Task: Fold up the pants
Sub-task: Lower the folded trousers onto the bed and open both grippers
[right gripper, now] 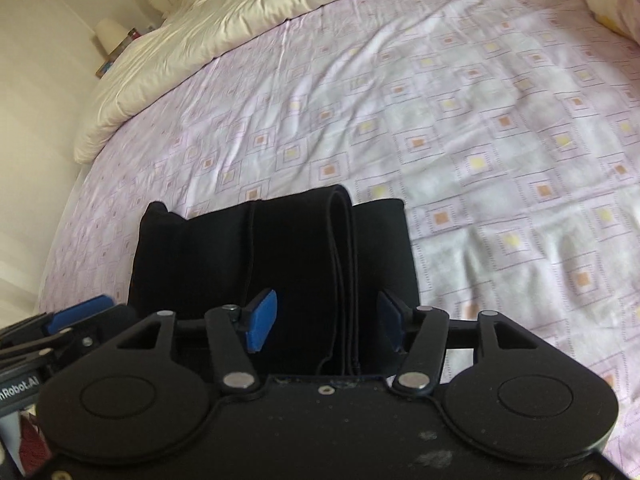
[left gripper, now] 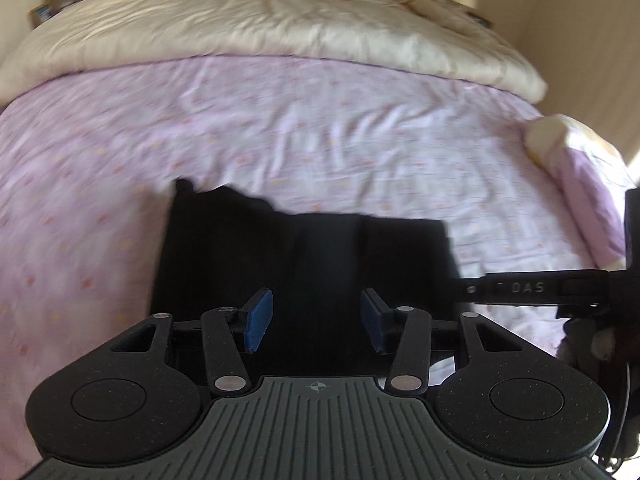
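Black pants (left gripper: 304,248) lie folded into a compact stack on the pink patterned bed sheet (left gripper: 280,128). My left gripper (left gripper: 316,310) hovers over their near edge, its blue pads (left gripper: 260,314) wide apart and touching no cloth. In the right wrist view the pants (right gripper: 280,248) show stacked fold edges running toward the camera. My right gripper (right gripper: 326,318) stands open over them, with the layered edge lying between its pads but not pinched. The left gripper's blue pad (right gripper: 80,314) shows at the left edge there, and the right gripper's finger (left gripper: 520,290) reaches in from the right in the left wrist view.
A cream duvet (left gripper: 280,20) is bunched across the far end of the bed (right gripper: 200,20). A pink-cased pillow (left gripper: 580,168) lies at the right edge. A small lamp (right gripper: 110,32) stands by the wall beyond the bed's left side.
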